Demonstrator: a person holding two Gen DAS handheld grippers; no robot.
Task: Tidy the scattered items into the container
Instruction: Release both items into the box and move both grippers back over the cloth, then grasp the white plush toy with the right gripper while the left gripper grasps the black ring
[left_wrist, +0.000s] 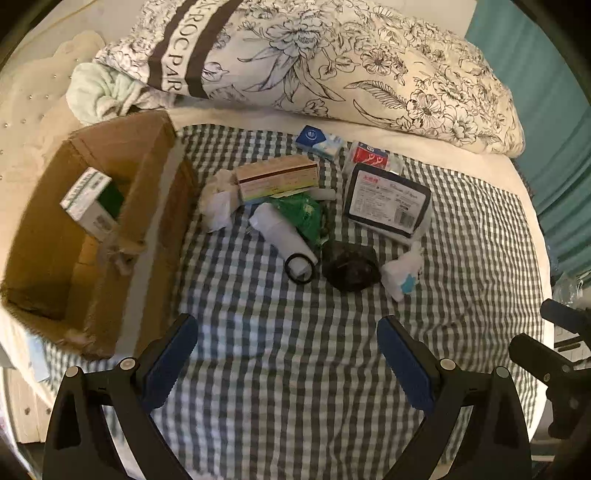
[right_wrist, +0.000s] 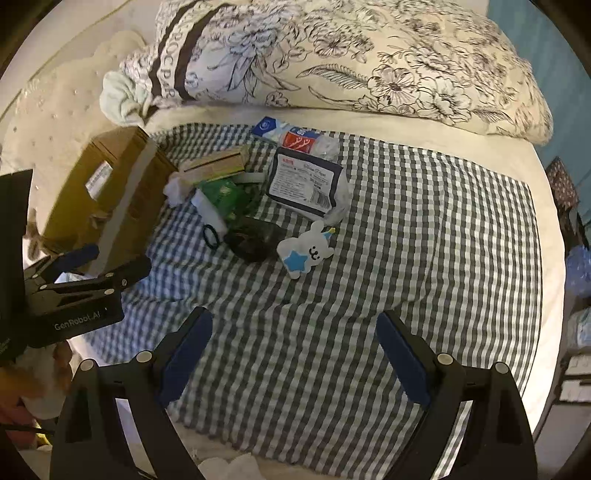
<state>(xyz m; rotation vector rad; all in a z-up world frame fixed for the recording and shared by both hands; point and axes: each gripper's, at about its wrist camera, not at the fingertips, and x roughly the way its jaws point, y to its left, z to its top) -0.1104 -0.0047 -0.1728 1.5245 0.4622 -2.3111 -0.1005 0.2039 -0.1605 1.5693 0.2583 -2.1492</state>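
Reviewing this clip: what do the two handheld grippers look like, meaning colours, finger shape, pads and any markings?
Both are matte black. The left gripper and right gripper each have two angular, cut-out fingers with silver pivot screws and flat dark blue pads. In the right wrist view the left gripper's body carries white "GenRobot.AI" lettering. No cables or sleeves are clearly visible.

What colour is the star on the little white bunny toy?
Blue. The star on the bunny toy shows best in the right wrist view.
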